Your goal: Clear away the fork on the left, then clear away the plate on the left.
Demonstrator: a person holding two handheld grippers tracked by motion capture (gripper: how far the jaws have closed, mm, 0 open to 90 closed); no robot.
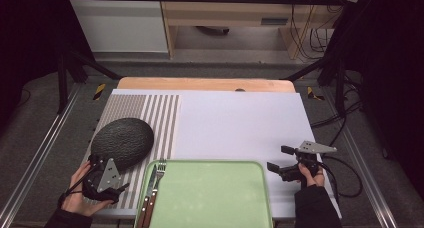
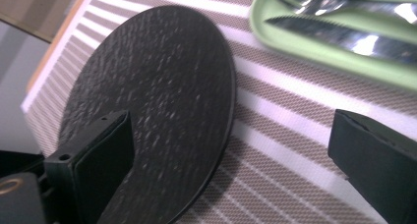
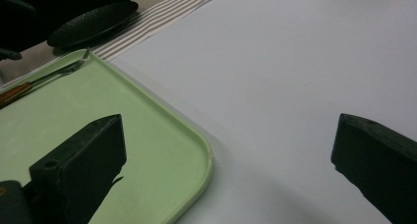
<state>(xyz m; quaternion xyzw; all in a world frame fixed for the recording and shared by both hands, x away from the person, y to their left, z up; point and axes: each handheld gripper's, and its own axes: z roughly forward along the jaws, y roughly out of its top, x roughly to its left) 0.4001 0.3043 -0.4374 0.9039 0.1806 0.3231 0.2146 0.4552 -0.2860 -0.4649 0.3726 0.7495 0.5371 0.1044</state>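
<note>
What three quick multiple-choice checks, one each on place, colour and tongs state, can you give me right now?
1. Where does the black plate lie?
A. on the striped mat
B. inside the tray
C. on the floor

2. What colour is the tray?
A. red
B. light green
C. blue

3. How do the left tongs stand?
A. shut on the fork
B. shut on the knife
C. open, jaws apart at the plate's edge

Key:
1 A, stripes show around the plate in the high view.
2 B, its rim and floor are pale green.
3 C, the left gripper view shows a wide gap; the fork and knife lie in the tray.
</note>
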